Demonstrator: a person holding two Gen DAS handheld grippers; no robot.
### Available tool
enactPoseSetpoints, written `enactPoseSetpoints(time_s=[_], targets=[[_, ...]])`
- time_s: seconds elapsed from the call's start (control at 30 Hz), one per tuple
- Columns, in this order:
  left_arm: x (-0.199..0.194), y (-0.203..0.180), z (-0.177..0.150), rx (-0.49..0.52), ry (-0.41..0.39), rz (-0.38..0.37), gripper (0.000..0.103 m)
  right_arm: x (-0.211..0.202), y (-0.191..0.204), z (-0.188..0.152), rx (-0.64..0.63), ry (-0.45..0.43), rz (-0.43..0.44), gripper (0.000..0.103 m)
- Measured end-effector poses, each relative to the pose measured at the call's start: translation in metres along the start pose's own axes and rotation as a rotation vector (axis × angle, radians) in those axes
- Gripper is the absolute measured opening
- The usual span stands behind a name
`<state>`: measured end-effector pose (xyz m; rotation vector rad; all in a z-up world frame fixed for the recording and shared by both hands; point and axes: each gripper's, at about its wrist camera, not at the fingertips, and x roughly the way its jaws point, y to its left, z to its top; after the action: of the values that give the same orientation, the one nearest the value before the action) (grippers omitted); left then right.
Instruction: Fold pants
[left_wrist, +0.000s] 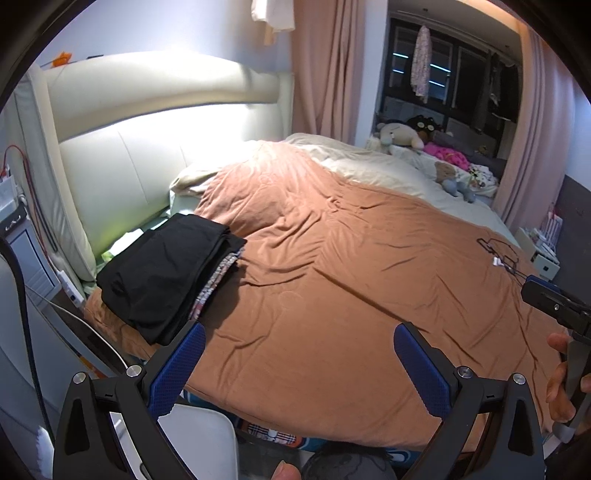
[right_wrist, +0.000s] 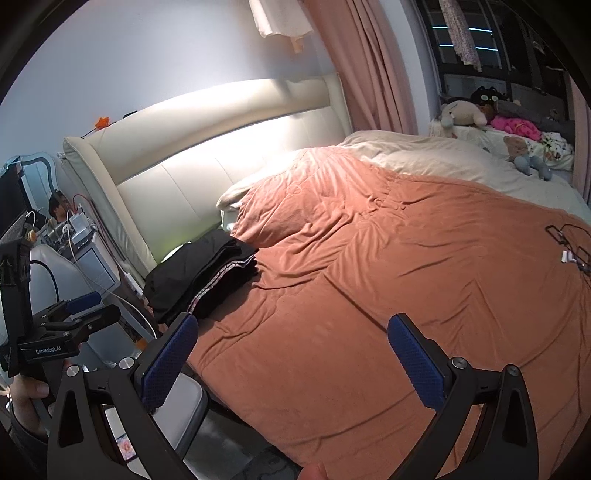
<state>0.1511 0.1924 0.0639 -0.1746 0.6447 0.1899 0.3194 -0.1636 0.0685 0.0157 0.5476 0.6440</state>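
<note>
Two grippers hang over the near edge of the bed, both spread wide with nothing between their blue pads. One stack of folded black pants (left_wrist: 166, 273) lies at the bed's left edge beside the cream headboard (left_wrist: 147, 147), on the orange-brown blanket (left_wrist: 332, 277), with a patterned garment's edge showing within the stack. It sits just beyond the left finger of the left gripper (left_wrist: 299, 354), and likewise ahead-left of the right gripper (right_wrist: 291, 347). One black hanger (left_wrist: 498, 254) rests near the blanket's right edge, well apart from the pants.
</note>
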Motion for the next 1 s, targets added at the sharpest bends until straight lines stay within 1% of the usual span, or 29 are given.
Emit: enactPoseSetpoints(time_s=[0.17, 0.43, 0.5, 0.6, 0.67, 0.93, 1.0], targets=[[-0.026, -0.020, -0.015, 0.027, -0.040, -0.014, 0.103, -0.032, 0.000, -0.018, -0.005, -0.016, -0.009, 0.103], [-0.062, -0.046, -0.042, 0.071, -0.067, -0.058, 0.103, -0.077, 0.006, -0.042, -0.033, -0.039, -0.040, 0.103], [-0.070, -0.049, -0.050, 0.070, -0.072, -0.075, 0.103, -0.088, 0.008, -0.049, -0.036, -0.050, -0.050, 0.103], [-0.082, -0.056, -0.062, 0.087, -0.093, -0.066, 0.103, -0.104, 0.010, -0.062, -0.040, -0.060, -0.071, 0.103], [-0.089, -0.059, -0.070, 0.097, -0.100, -0.082, 0.103, -0.114, 0.011, -0.071, -0.038, -0.063, -0.084, 0.103], [-0.109, -0.066, -0.100, 0.103, -0.130, -0.103, 0.103, -0.140, 0.023, -0.095, -0.045, -0.096, -0.115, 0.103], [-0.116, -0.066, -0.111, 0.105, -0.154, -0.095, 0.103, -0.146, 0.028, -0.102, -0.050, -0.101, -0.123, 0.103]])
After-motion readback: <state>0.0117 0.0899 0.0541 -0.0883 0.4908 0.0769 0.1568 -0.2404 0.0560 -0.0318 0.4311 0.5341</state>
